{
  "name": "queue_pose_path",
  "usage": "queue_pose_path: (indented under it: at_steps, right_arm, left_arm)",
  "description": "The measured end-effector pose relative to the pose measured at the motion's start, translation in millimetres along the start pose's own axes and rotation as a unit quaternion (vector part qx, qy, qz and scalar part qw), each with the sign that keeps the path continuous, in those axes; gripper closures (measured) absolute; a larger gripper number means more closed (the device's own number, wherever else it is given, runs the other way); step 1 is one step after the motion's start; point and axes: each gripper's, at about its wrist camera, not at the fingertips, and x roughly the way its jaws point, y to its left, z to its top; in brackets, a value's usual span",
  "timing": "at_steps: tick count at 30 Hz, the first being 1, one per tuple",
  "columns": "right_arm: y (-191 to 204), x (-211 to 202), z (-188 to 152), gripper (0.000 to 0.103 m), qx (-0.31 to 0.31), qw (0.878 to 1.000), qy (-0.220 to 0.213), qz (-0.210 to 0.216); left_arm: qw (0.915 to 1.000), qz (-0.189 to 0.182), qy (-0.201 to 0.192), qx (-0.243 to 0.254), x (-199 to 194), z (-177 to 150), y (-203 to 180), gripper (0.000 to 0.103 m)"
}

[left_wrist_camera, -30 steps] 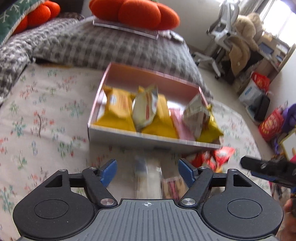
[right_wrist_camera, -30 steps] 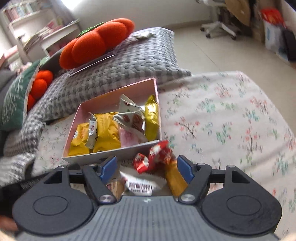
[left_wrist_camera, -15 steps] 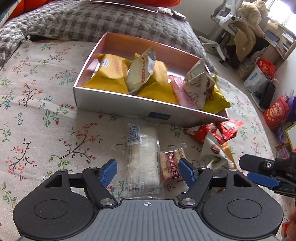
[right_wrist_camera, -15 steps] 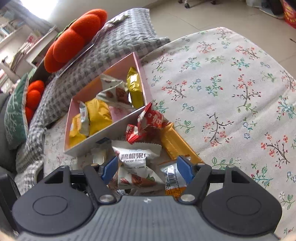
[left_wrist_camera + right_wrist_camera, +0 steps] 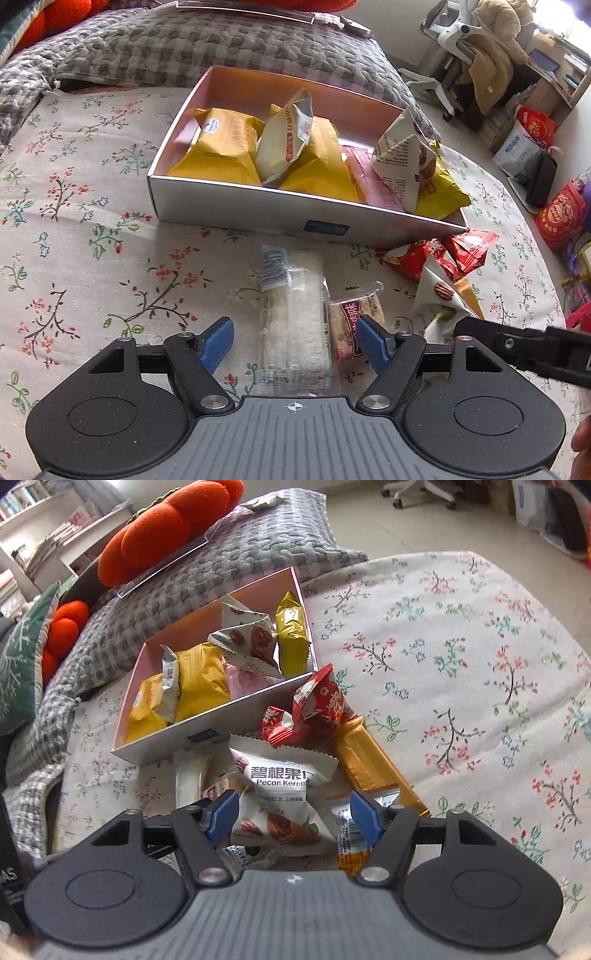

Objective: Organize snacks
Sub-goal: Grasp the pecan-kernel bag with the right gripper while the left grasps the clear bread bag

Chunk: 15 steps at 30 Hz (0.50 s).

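Observation:
A pink open box [image 5: 258,212] on the floral bedspread holds yellow and white snack packets. In front of it lies a clear rice-cake packet [image 5: 295,321]. My left gripper [image 5: 291,339] is open and straddles it without touching. A small brown snack [image 5: 356,314] lies by its right finger. My right gripper [image 5: 293,814] is closing, with a white pecan-kernel packet [image 5: 284,794] between the jaws; the pads do not press on it. Red packets [image 5: 317,705] and a gold bar [image 5: 369,760] lie just beyond, against the box [image 5: 166,742].
A grey quilted pillow [image 5: 184,48] and an orange pumpkin cushion [image 5: 166,528] lie behind the box. An office chair [image 5: 454,33] and red bags [image 5: 561,214] stand on the floor to the right. Bare floral bedspread [image 5: 461,664] stretches right of the snacks.
Both grippers have come down closer to the loose snacks. The left one now straddles the rice-cake packet. The right one's jaws have narrowed around the pecan packet.

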Motion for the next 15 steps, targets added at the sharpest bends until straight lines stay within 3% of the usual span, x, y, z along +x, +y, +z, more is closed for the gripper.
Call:
queue_pose_path:
  at_steps: [3,9,13,15]
  right_arm:
    - [4.7,2.9,-1.2,0.043,-0.008,1.0,-0.003,0.002]
    - [13.8,13.9,-5.3,0.051,-0.032,0.999,-0.016,-0.01]
    - [18.3,15.1,-5.5,0.07,-0.039,0.999,-0.025,0.0]
    - [19.4,13.5,-5.1,0.073,-0.041,0.999,-0.029,-0.002]
  left_arm:
    - [1.0,0.005,-0.003,0.0,0.5,0.4,2.1,0.032]
    - [0.9999,0.014,-0.007,-0.002,-0.5,0.8,5.1,0.046]
    - [0.9999,0.007,-0.009,0.002,-1.5,0.7,3.3,0.055]
    - [0.9999,0.006,-0.009,0.004,-1.4,1.1,3.5,0.057]
